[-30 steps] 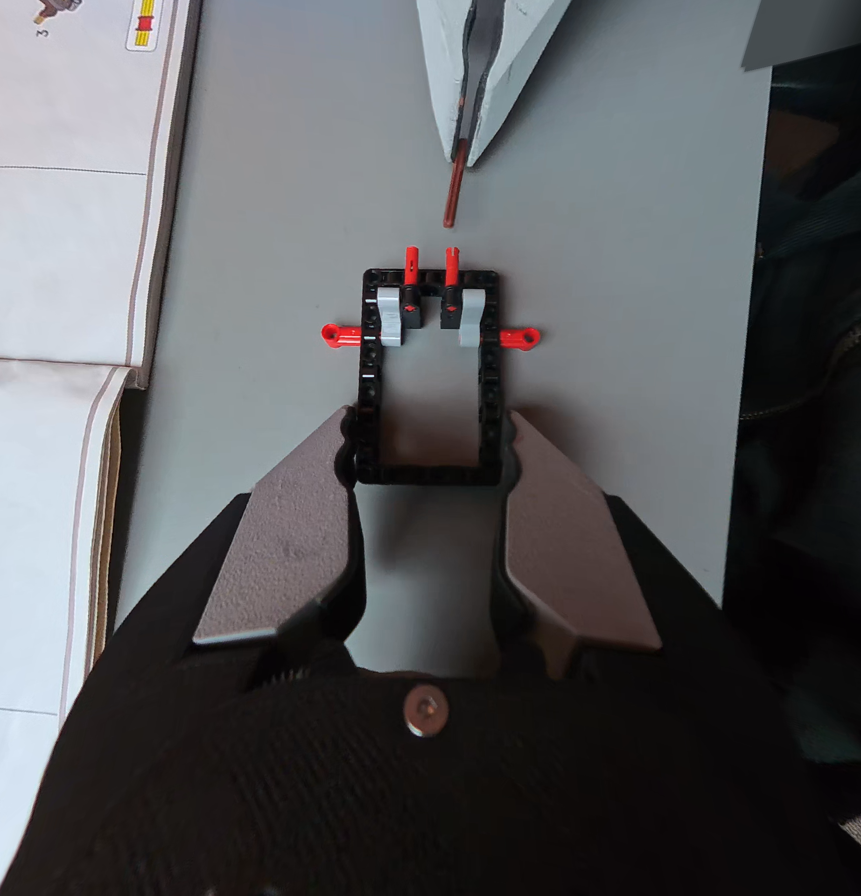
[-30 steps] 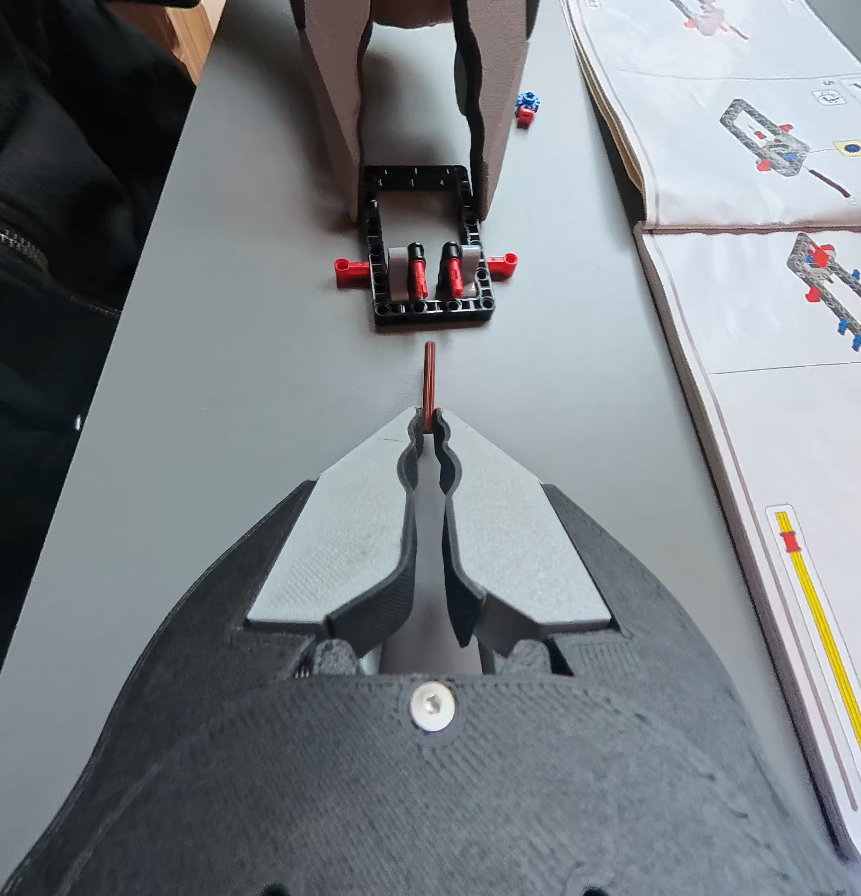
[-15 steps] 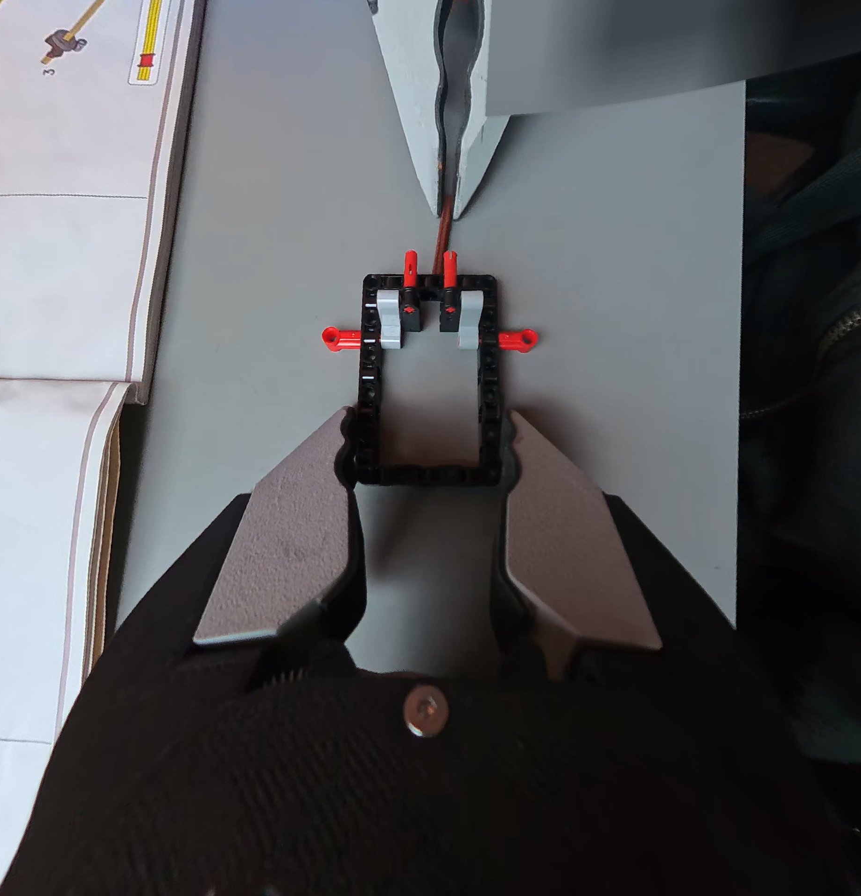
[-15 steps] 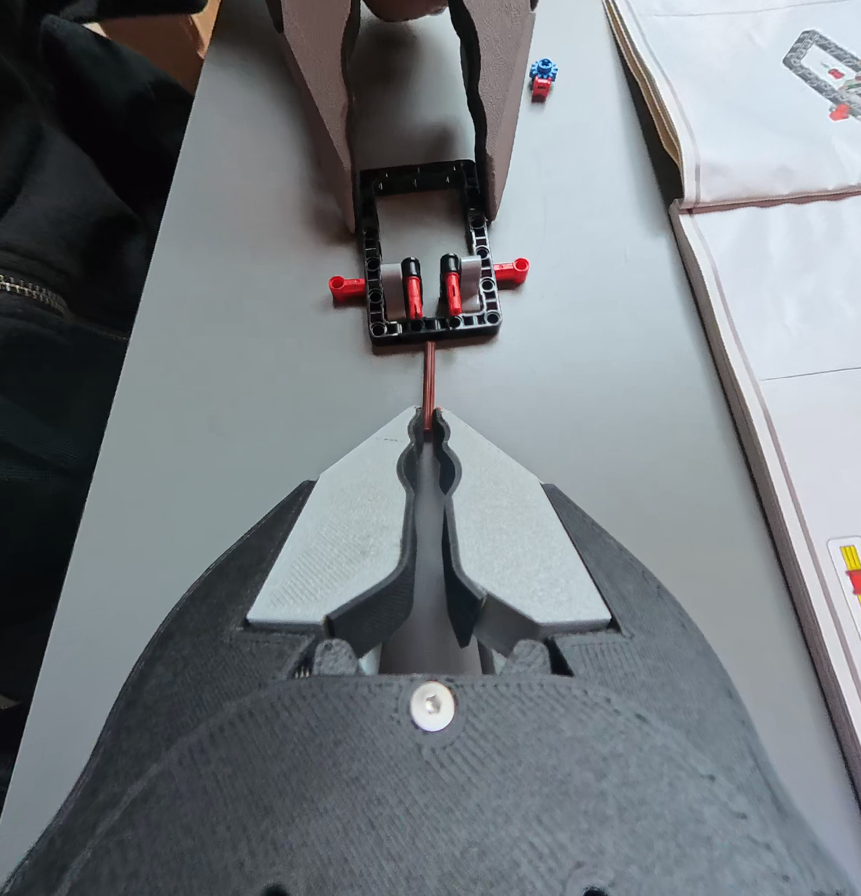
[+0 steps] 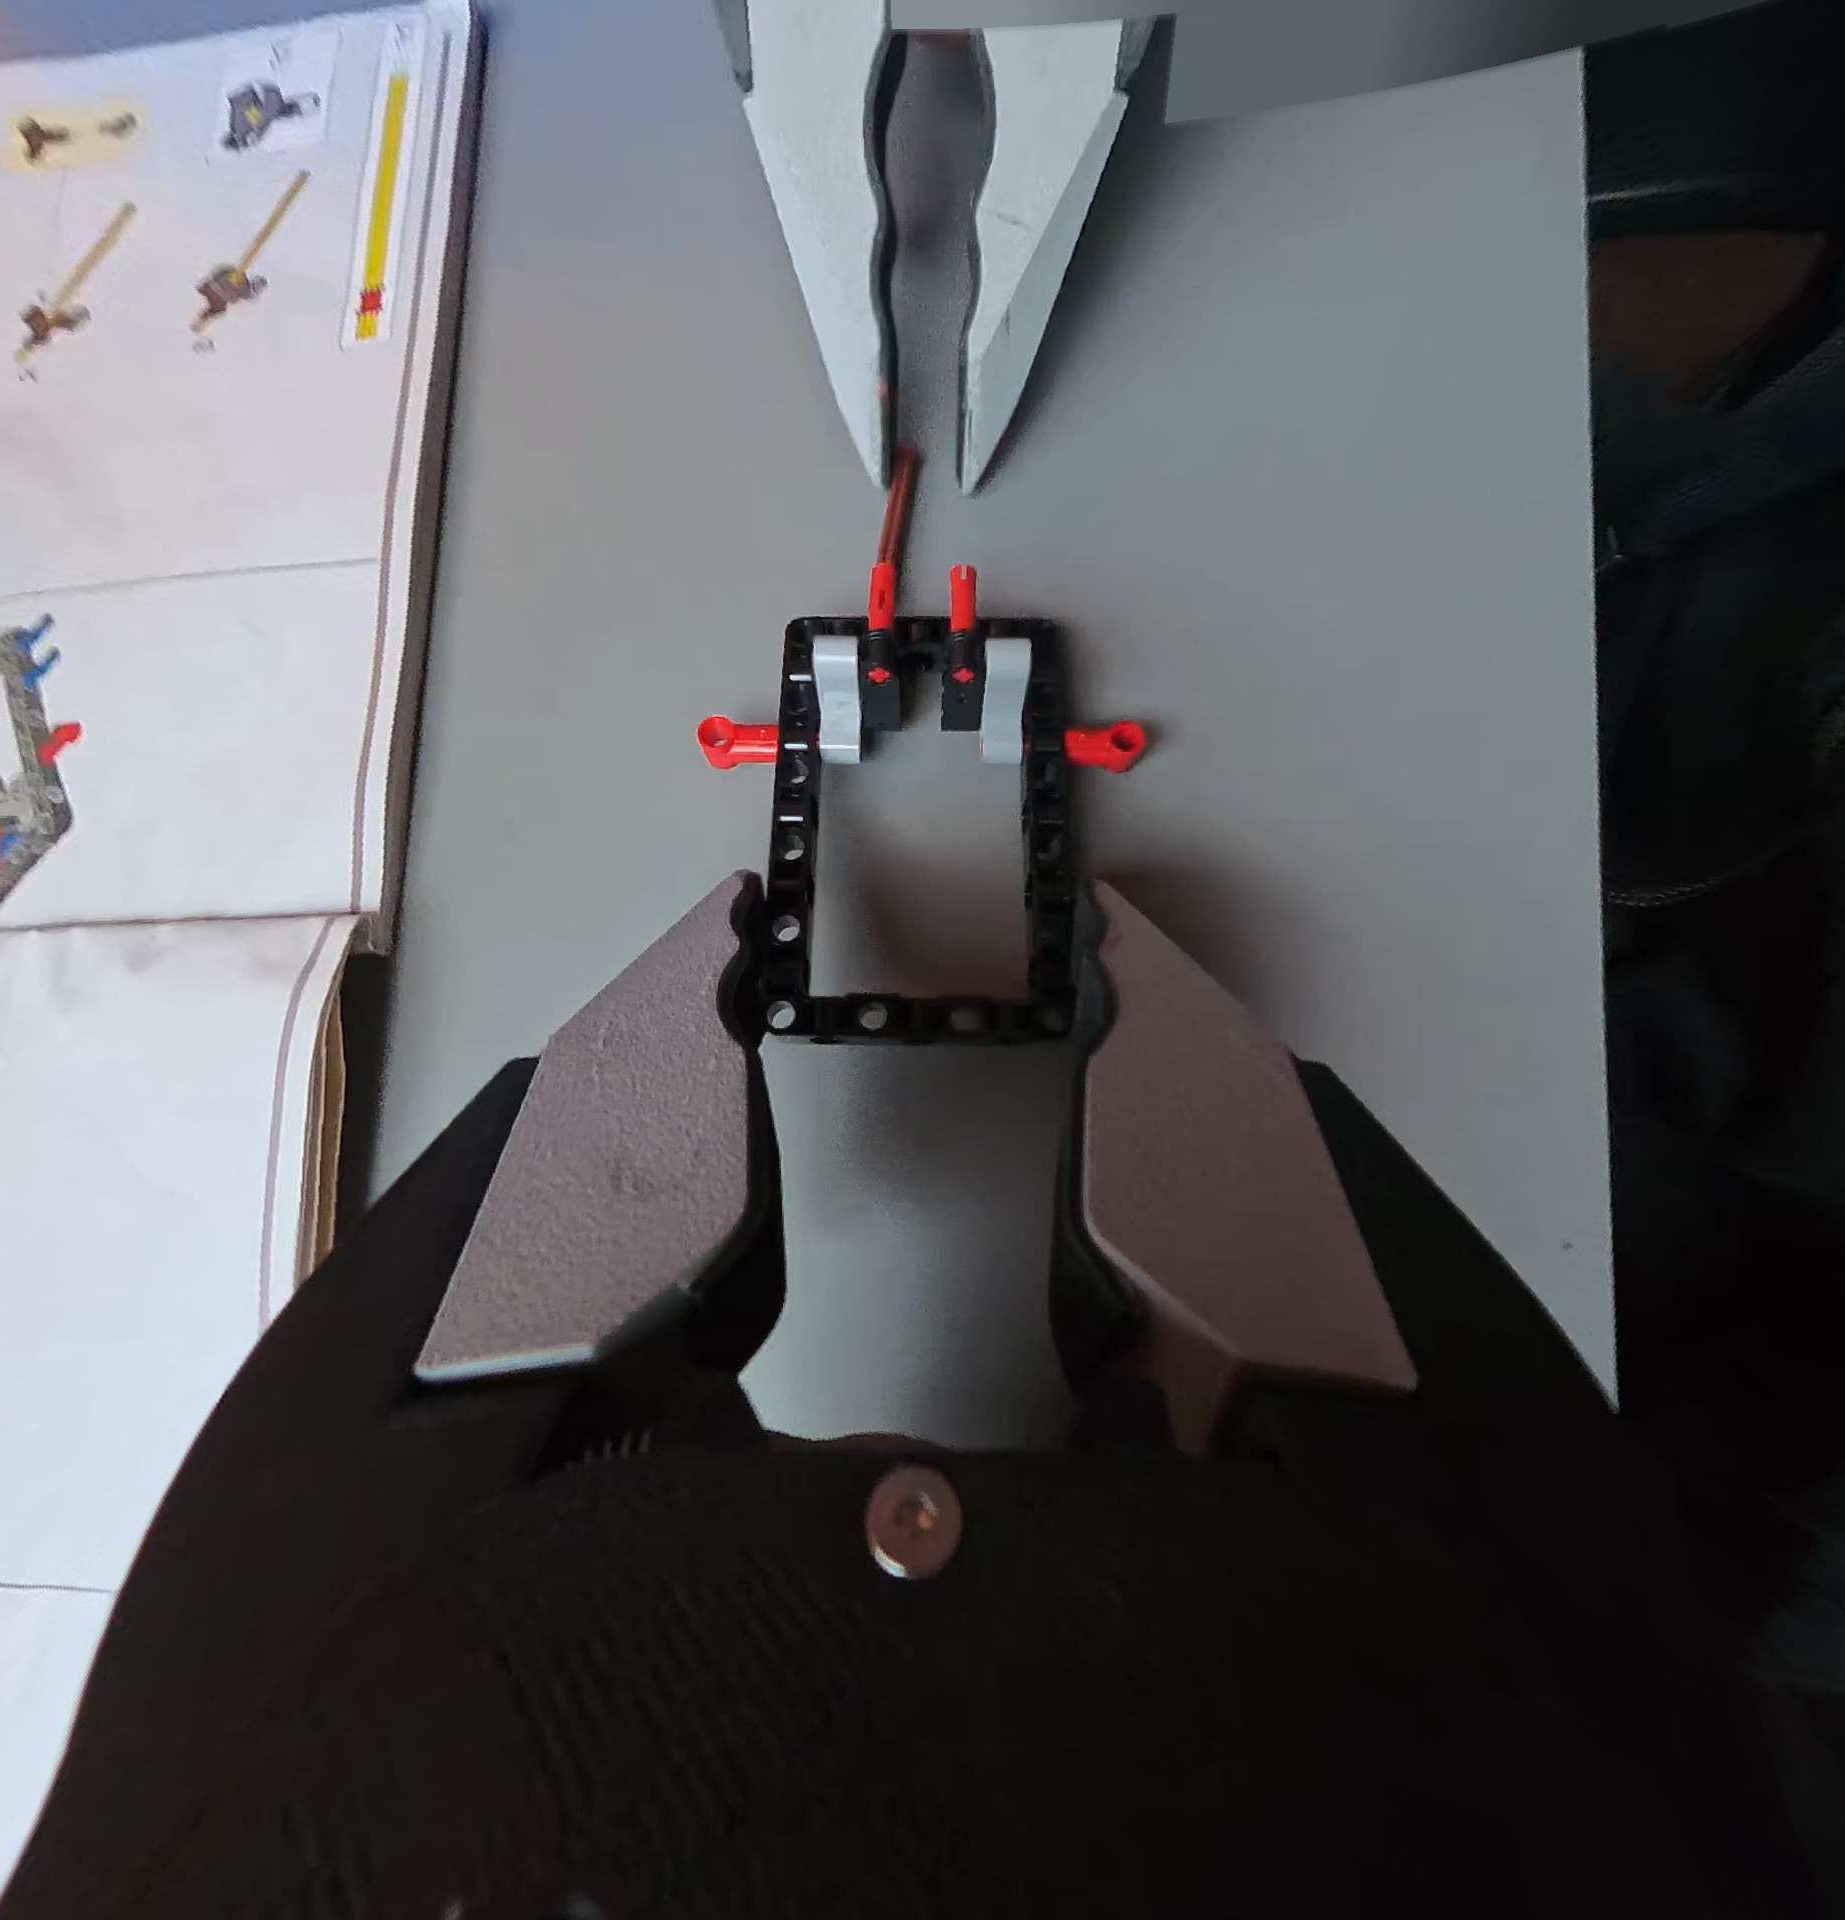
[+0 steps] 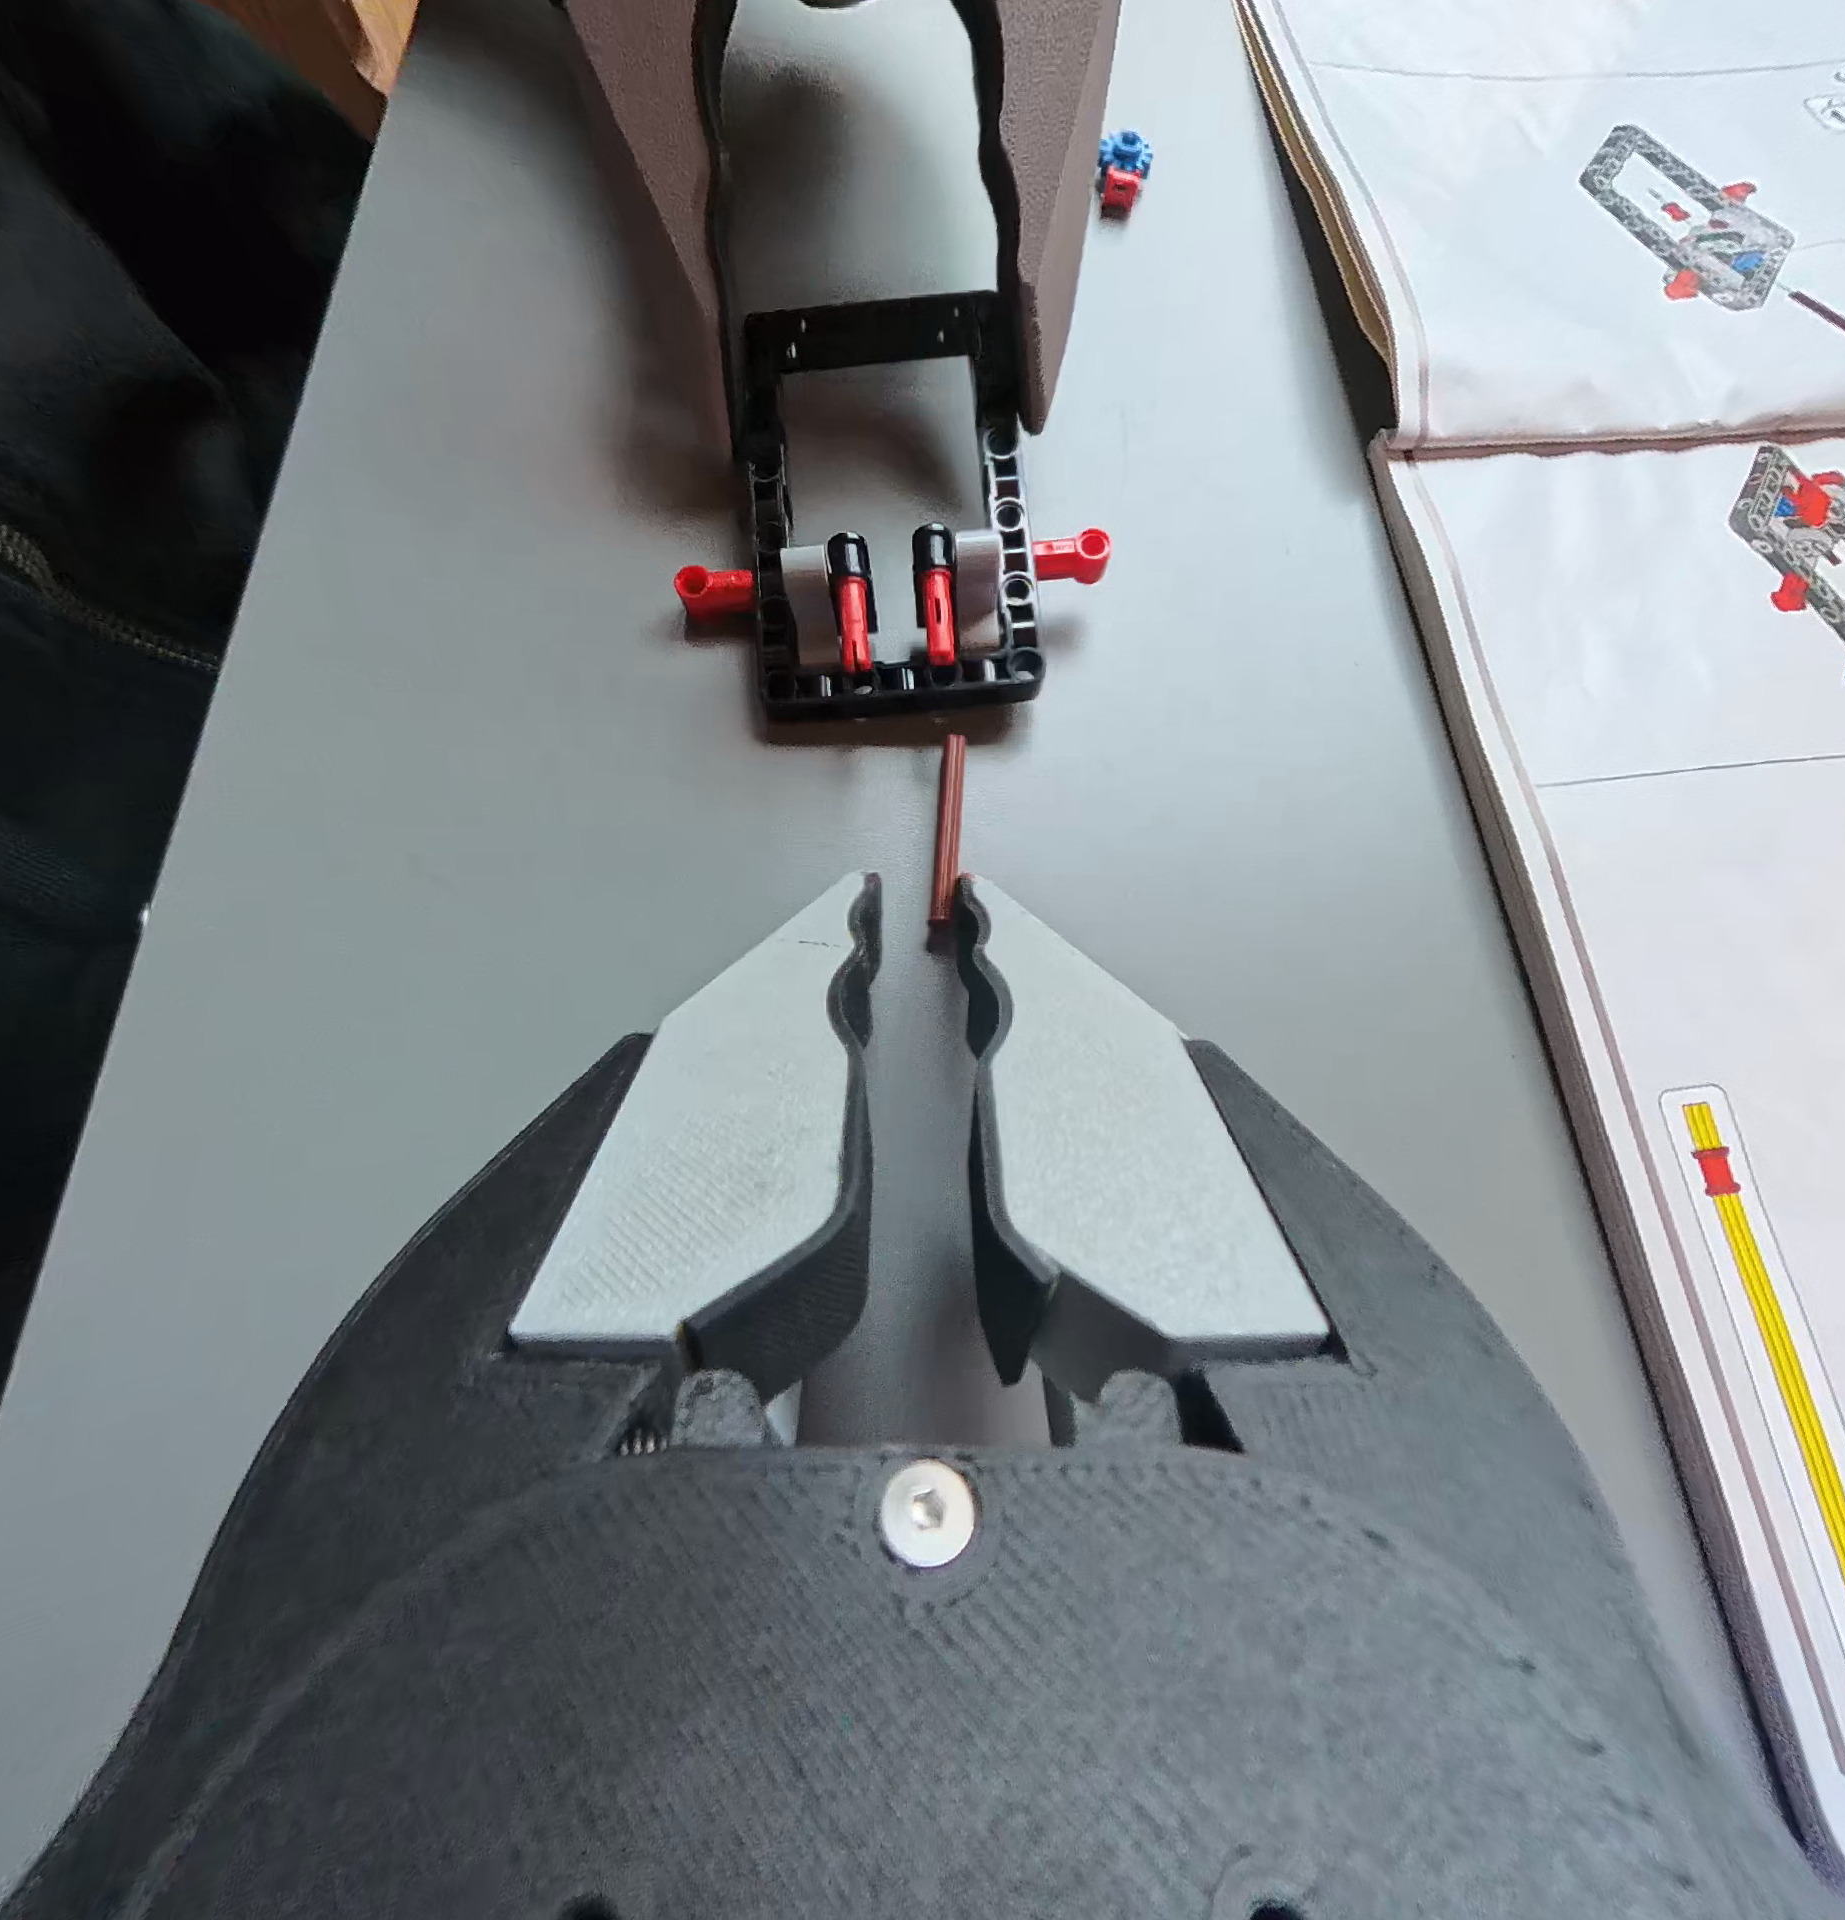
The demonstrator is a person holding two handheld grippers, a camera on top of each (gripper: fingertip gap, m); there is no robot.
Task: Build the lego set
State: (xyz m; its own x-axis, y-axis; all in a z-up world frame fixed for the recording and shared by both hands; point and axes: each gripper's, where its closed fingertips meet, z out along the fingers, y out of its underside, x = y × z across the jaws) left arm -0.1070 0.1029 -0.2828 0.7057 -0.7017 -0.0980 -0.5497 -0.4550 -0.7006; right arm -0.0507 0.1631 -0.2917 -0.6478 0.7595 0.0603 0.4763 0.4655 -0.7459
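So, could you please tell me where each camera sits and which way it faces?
Left wrist view: on the left gripper, looking along its jaws at the black rectangular lego frame they clamp; the right gripper faces it.
Right wrist view: on the right gripper, jaws apart, facing the opposite way toward the left gripper.
Shared: frame, thin dark-red axle rod, grey table, open instruction booklet.

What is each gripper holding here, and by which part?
Left gripper clamps the black frame by its two long sides at the near end. Right gripper is open, holding nothing; the brown axle lies by one fingertip.
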